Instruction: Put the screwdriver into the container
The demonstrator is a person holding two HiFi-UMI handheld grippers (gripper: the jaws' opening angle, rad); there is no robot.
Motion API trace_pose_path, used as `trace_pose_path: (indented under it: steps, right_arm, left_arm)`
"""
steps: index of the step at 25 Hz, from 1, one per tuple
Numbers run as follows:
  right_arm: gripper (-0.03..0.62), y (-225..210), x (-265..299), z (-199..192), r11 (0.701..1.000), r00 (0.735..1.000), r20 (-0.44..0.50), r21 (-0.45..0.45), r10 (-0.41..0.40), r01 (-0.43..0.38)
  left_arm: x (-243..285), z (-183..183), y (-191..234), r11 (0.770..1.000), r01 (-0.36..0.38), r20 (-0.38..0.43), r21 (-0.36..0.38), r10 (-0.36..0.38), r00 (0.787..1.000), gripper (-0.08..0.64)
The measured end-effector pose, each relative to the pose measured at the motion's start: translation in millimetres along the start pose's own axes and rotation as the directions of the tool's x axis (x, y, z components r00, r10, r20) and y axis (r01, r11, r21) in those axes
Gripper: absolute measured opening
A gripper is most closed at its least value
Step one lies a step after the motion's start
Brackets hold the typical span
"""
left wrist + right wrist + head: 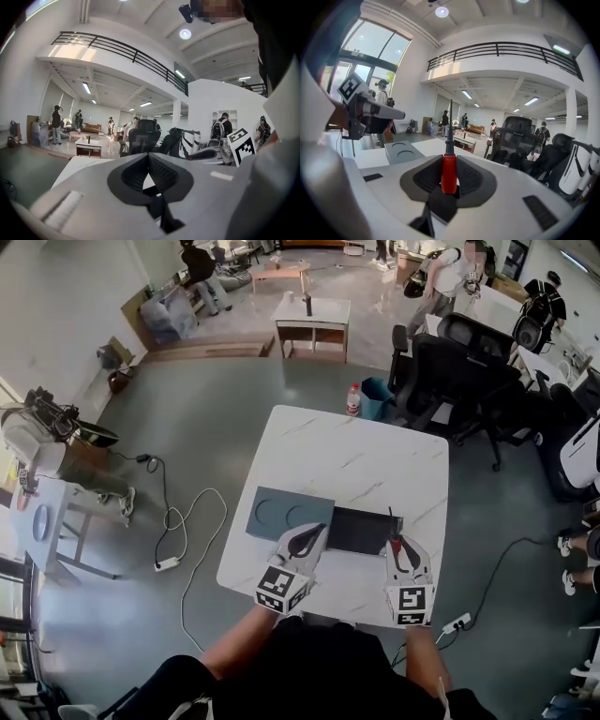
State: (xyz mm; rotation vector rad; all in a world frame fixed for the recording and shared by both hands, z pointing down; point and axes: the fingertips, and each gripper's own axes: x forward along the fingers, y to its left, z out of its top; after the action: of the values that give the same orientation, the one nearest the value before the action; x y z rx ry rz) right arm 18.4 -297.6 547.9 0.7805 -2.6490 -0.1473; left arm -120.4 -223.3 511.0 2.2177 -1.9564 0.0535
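Right gripper [399, 549]: jaws clamped on the red handle of a slim dark-shafted screwdriver [448, 173], shaft pointing forward.
Left gripper [302, 542]: jaws together, nothing between them.
Surface [356, 456]: white, marble-patterned; carries a black rectangular tray [361, 531] and, just left of it, a grey rectangular block [291, 512] with two round recesses.
Screwdriver position: at the tray's near right corner.

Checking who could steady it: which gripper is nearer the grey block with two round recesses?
Left. The left gripper sits at the near right edge of the grey block; the right gripper, holding the screwdriver, is by the dark tray.
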Motion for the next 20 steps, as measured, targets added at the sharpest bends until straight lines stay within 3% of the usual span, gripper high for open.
trace_pose_path:
  steps: [7,12,20]
  right_arm:
    - [0.095,7.1,20.3,-36.1,0.984,0.99,-0.123,-0.155,0.072,-0.09]
    - [0.095,11.6,40.1,-63.6,0.935,0.971,-0.219,-0.313,0.097,-0.164]
    - [0.095,25.5,69.5,-100.1,0.857,0.916,-0.375,-0.417,0.141,-0.303]
  left_arm:
    - [2.4,-11.2,-0.1,0.999,-0.04,-0.031,0.0,0.04,0.999,0.008]
    - [1.2,-16.8,-2.7,0.999,-0.044,-0.042,0.028,0.045,0.998,0.008]
    - [-9.9,-24.7,6.9,0.996,-0.085,-0.057,0.014,0.086,0.995,0.008]
